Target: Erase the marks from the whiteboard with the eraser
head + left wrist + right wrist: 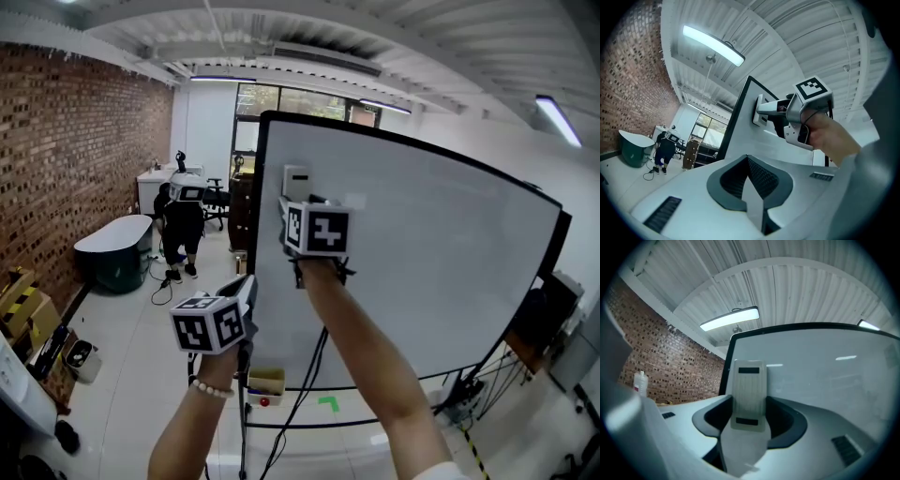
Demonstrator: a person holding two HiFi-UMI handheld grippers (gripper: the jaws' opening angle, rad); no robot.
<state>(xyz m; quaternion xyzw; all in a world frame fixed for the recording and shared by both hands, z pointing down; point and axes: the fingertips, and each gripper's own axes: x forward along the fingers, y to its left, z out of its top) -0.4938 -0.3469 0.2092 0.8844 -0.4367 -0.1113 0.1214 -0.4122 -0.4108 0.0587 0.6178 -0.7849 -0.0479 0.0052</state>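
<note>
White plastic, the eraser (295, 178) lay against the whiteboard (422, 272) near its upper left corner in the head view, pinched by the right gripper (298, 199). A small box (266, 382) below the board showed no clear contents. The left gripper view had the left gripper (748, 164) closed on nothing. The right gripper view showed jaws clamped across the eraser's lower half; it looked light and rigid, easy to hold there.

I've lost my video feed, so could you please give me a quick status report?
Right gripper shut on eraser, flat against whiteboard, upper left. Left gripper shut, empty, held low. No marks visible on board; nothing in the way.
</note>
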